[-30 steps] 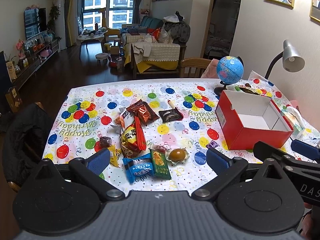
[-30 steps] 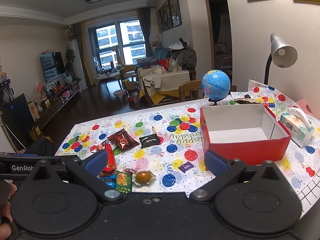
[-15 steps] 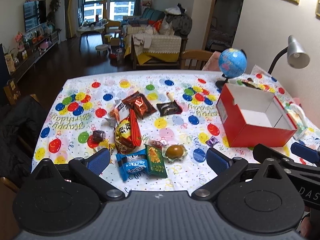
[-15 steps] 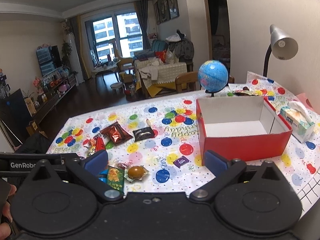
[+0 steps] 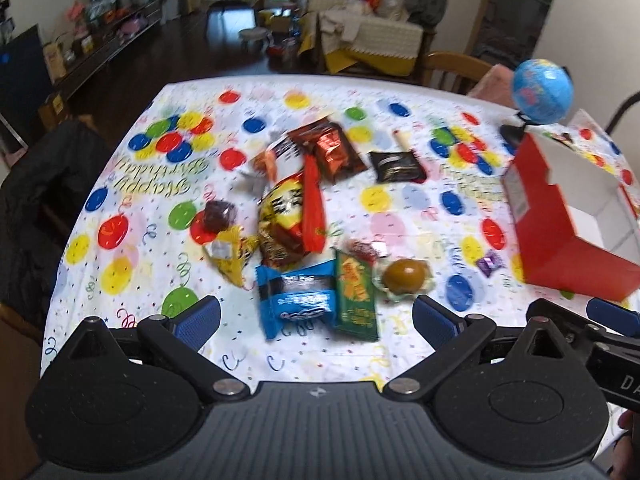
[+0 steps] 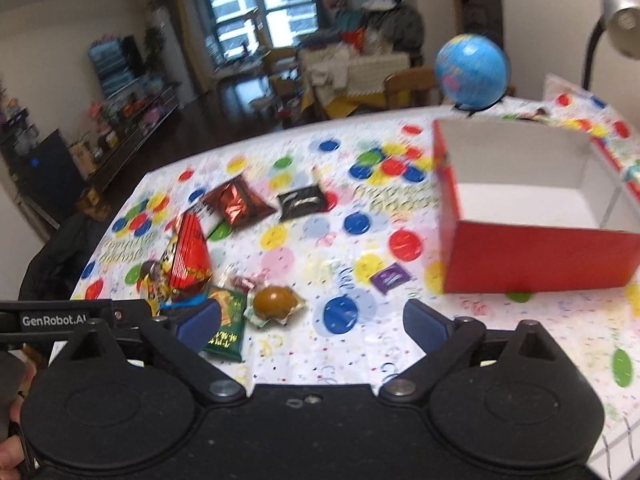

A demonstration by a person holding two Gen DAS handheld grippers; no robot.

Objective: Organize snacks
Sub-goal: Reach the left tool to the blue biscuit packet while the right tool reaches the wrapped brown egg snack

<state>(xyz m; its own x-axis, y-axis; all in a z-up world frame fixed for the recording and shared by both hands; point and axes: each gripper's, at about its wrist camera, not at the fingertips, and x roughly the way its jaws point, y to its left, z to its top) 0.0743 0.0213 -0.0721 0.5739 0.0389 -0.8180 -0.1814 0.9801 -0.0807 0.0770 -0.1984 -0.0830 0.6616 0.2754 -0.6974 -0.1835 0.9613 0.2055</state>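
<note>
Several snack packets lie mid-table on a balloon-print cloth: a blue packet (image 5: pixel 298 300), a green packet (image 5: pixel 356 296) (image 6: pixel 226 320), a brown round snack in clear wrap (image 5: pixel 404 276) (image 6: pixel 274 300), a red-and-yellow bag (image 5: pixel 288 220) (image 6: pixel 188 256), a black packet (image 5: pixel 396 166) and a purple candy (image 6: pixel 390 278). An empty red box (image 5: pixel 560 248) (image 6: pixel 536 256) stands to their right. My left gripper (image 5: pixel 316 320) hovers open just short of the blue packet. My right gripper (image 6: pixel 312 325) hangs near the brown snack, its jaws closing slightly with nothing gripped between them.
A blue globe (image 6: pixel 472 70) and a desk lamp (image 6: pixel 618 28) stand behind the red box. A wooden chair (image 5: pixel 456 66) sits at the far table edge. A dark jacket (image 5: pixel 36 200) hangs on a chair at the left. The views are motion-blurred.
Both grippers have dropped and moved forward toward the snack pile, tilting further down. The snacks and box look larger and closer. Nothing on the table has shifted.
</note>
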